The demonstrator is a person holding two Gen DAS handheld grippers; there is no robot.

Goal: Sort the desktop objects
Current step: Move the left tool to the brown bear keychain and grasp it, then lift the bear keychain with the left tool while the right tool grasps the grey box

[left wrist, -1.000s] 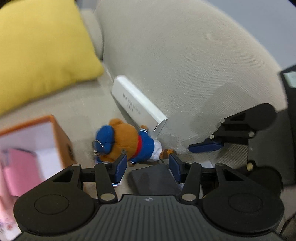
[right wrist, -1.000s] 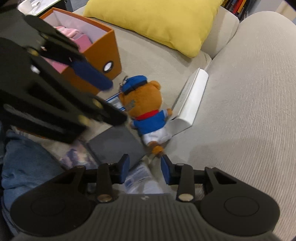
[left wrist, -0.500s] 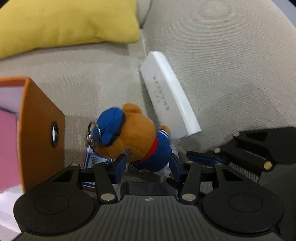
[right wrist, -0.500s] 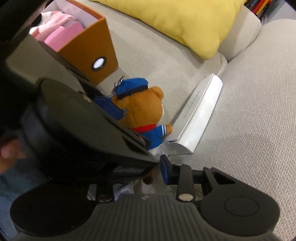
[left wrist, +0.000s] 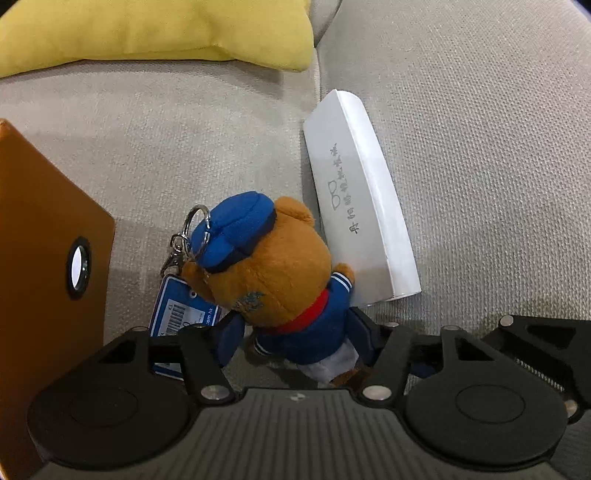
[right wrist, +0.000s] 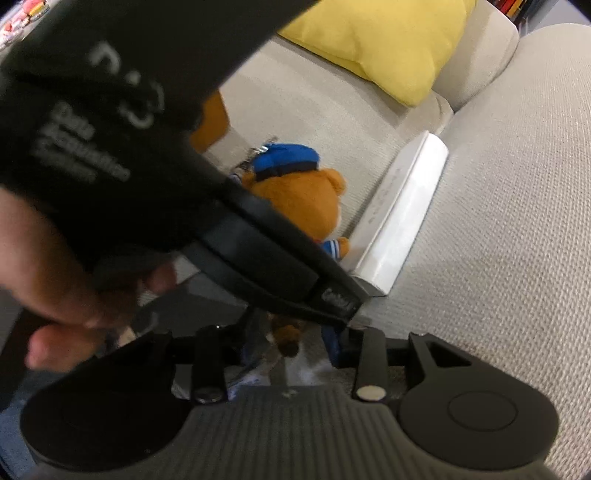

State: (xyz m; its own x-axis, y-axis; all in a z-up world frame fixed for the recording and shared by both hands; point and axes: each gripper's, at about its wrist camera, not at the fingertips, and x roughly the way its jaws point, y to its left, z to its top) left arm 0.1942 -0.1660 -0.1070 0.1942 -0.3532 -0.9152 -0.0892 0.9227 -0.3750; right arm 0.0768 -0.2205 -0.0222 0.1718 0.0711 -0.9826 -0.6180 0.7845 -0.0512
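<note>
L gripper [left wrist: 293,332] points steeply down over the sofa w/ its jaws apart, just been opening wider, the bear's torso between the blue pads [left wrist: 229,334]; can't tell if the pads press the plush, looks like they only flank it. Plush bear [left wrist: 273,273] lies on its side on the beige sofa seat [left wrist: 177,147]: brown-orange fur, blue peaked cap, blue sailor-type jacket w/ white-striped cuffs, red neck scarf, white shorts, small embroidered mark on the cheek. Metal key ring + clasp [left wrist: 184,236] come off the cap, leading to a blue/white barcode tag [left wrist: 181,310] lying flat beside the head, partly under the L gripper body. One paw touches or nearly touches the long white box [left wrist: 362,221], grey glasses logo + printed characters on top, which sits along the seam between seat and backrest. Orange storage box [left wrist: 48,258] w/ a metal-rimmed hole stands left of the bear, near but apart. Yellow cushion [left wrist: 155,33] further back. R gripper [right wrist: 291,345] sits low by the bear's feet, jaws partly apart, a brown foot between them; grip not clear. In R view the L gripper body and the person's hand [right wrist: 62,280] block most of the scene.
</note>
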